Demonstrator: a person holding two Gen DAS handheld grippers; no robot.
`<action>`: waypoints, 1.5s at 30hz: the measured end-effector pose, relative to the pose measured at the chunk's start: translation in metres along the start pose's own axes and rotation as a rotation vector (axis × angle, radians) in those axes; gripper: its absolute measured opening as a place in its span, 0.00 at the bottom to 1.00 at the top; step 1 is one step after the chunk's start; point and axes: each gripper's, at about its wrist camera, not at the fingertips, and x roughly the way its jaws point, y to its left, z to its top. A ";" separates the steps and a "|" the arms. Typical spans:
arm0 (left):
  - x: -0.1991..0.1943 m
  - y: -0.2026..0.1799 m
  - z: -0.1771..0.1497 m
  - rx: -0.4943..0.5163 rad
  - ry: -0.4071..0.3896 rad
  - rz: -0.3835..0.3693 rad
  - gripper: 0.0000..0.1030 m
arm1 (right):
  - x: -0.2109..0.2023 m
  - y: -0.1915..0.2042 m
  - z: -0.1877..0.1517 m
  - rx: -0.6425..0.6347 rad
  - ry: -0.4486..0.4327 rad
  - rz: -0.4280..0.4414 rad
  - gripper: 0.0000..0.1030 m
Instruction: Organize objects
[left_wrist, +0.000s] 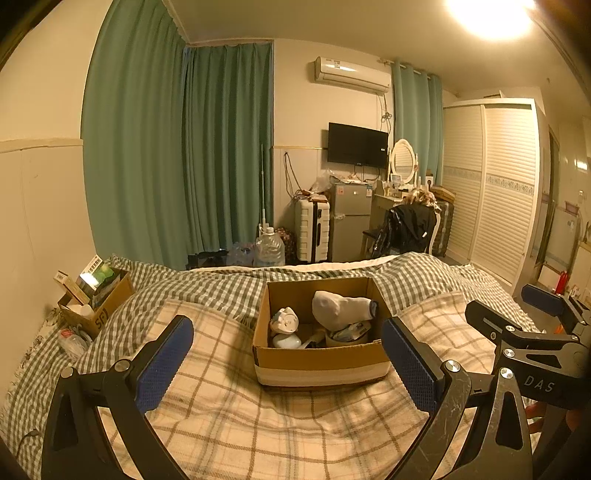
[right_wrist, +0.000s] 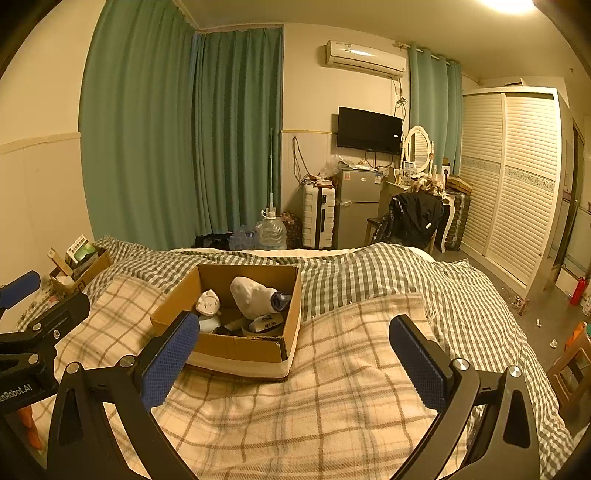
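An open cardboard box (left_wrist: 317, 360) sits on the plaid blanket on the bed; it also shows in the right wrist view (right_wrist: 236, 349). Inside lie a white sock-like bundle (left_wrist: 338, 308) (right_wrist: 251, 295), a small white figurine (left_wrist: 283, 320) (right_wrist: 208, 302), a pale blue item (left_wrist: 289, 341) and a tissue pack (right_wrist: 266, 325). My left gripper (left_wrist: 288, 363) is open and empty, just in front of the box. My right gripper (right_wrist: 295, 363) is open and empty, to the right of the box. The right gripper shows at the right edge of the left wrist view (left_wrist: 517, 310).
A second cardboard box (left_wrist: 96, 301) with packets stands at the bed's far left by the wall, with a plastic bag (left_wrist: 74, 341) beside it. Beyond the bed are a water jug (left_wrist: 269, 247), suitcase (left_wrist: 312, 229), fridge, chair and wardrobe. A wooden stool (right_wrist: 570, 369) stands right of the bed.
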 end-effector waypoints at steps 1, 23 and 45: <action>0.000 0.000 0.000 0.002 0.003 0.000 1.00 | 0.000 0.000 0.000 0.000 0.001 -0.001 0.99; 0.003 0.001 -0.004 0.026 0.013 0.004 1.00 | 0.002 -0.002 -0.003 0.007 0.010 -0.020 0.99; 0.005 0.003 -0.005 0.034 0.023 0.020 1.00 | 0.003 0.000 -0.005 0.001 0.012 -0.027 0.99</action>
